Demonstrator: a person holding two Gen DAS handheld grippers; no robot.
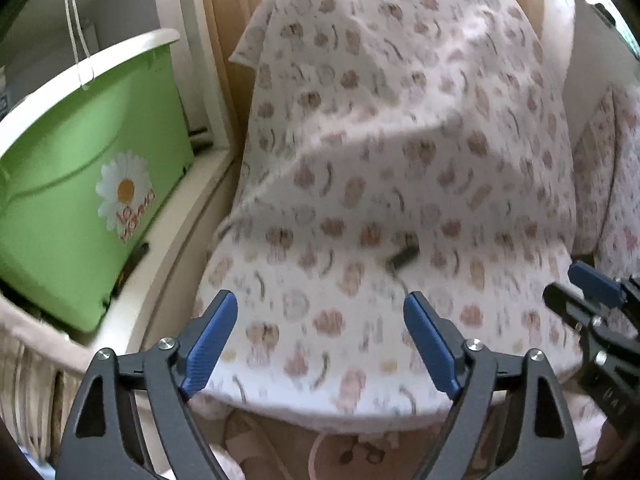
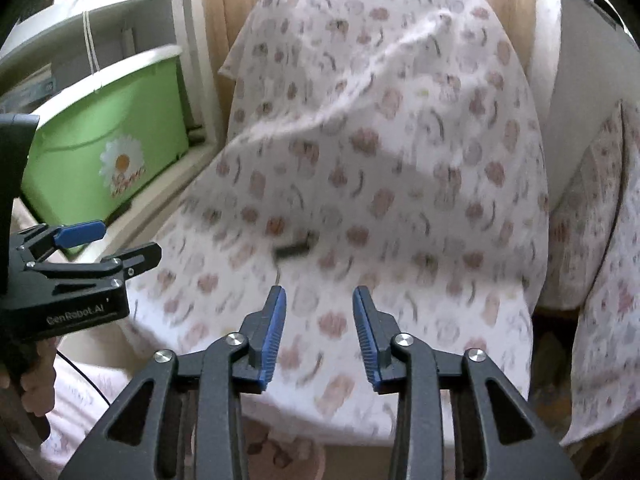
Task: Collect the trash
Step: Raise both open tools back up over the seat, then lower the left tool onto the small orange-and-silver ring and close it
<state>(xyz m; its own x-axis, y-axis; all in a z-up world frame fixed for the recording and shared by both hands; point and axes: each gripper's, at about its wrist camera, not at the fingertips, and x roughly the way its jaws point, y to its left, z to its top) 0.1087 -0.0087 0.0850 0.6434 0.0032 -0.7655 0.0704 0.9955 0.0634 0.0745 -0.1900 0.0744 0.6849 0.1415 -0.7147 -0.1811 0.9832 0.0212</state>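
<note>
one dark scrap (image 1: 401, 258) on patterned chair cover (image 1: 400, 120); green bin (image 1: 80, 200) beside.

White cloth (image 1: 400, 140) printed with pinkish-brown blobs, dark curved dashes; green bin (image 1: 80, 200), white daisy sticker (image 1: 124, 188); small dark object (image 2: 294, 248).

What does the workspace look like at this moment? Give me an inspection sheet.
Surface: chair seat draped in a patterned cloth.
Job's things: one small dark object lies on the seat; blurred, type unclear.
Clutter: nothing else seen on the seat.
Grippers: left gripper open and empty; right gripper open and empty; both off the cloth.
Cables: thin dark cable below the left gripper; white cord hanging over the bin.
Surroundings: green bin with a daisy print on a white ledge to the left; another cloth-covered seat on the right.
</note>
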